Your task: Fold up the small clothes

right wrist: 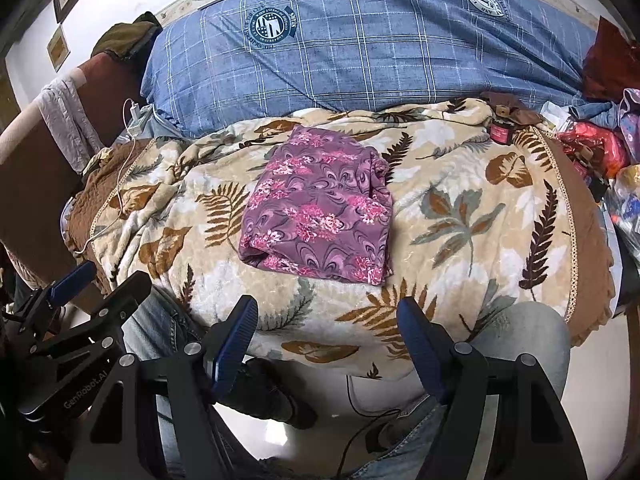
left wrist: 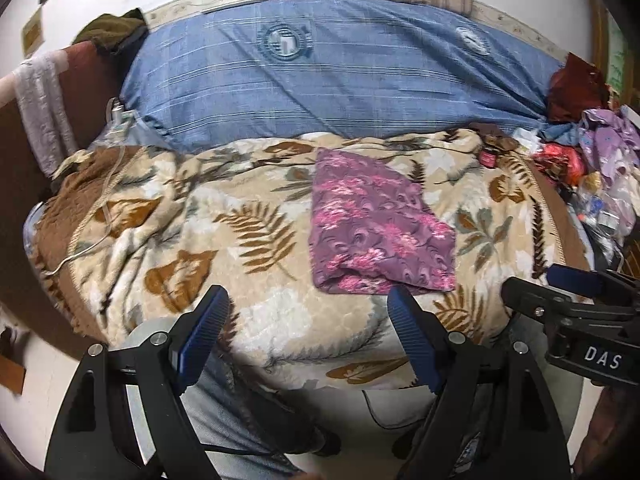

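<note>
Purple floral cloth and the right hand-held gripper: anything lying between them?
Nothing: only bare leaf-print blanket separates the right hand-held gripper from the purple floral cloth, seen in the right wrist view.

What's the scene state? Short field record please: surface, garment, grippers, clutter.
surface: leaf-print blanket spread on a bed, blue checked duvet behind it
garment: purple floral cloth, folded into a compact shape, lying flat mid-blanket
left gripper: open, empty, short of the cloth's near edge
right gripper: open, empty, short of the cloth
clutter: small red-labelled jar and a heap of mixed items at the blanket's right edge
</note>
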{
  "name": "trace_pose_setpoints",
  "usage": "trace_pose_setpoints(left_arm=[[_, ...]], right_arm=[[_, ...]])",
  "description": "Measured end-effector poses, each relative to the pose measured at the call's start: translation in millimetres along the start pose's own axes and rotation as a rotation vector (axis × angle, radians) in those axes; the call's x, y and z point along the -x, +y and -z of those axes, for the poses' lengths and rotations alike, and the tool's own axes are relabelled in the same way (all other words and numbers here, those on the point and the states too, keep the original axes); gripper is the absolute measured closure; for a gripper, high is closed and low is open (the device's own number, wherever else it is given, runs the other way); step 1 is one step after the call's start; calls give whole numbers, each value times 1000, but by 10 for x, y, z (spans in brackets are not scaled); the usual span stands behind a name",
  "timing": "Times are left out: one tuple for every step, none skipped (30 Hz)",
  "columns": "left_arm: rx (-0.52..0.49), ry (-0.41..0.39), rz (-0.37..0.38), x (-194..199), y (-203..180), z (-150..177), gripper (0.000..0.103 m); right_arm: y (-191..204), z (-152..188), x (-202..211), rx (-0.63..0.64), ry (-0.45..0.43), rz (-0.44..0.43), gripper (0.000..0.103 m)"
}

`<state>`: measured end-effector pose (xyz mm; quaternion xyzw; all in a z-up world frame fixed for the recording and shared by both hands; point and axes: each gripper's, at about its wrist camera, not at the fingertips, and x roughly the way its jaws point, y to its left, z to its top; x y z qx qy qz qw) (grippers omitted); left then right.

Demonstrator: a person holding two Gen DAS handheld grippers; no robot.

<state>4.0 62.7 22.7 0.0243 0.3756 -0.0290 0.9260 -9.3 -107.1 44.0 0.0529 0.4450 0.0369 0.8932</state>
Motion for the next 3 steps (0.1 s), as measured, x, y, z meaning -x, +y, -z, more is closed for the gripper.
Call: trace_pose_setpoints(left_arm=[[7, -3, 29, -13, 10, -20, 21], [16, -7, 43, -30, 25, -46, 21], [24, -7, 43, -57, 41, -79, 21]], right_arm=[[-21, -11, -17, -4, -1, -5, 29], [-33, -19, -34, -9, -1, -6, 29], [-52, -32, -49, -13, -1, -9, 29]])
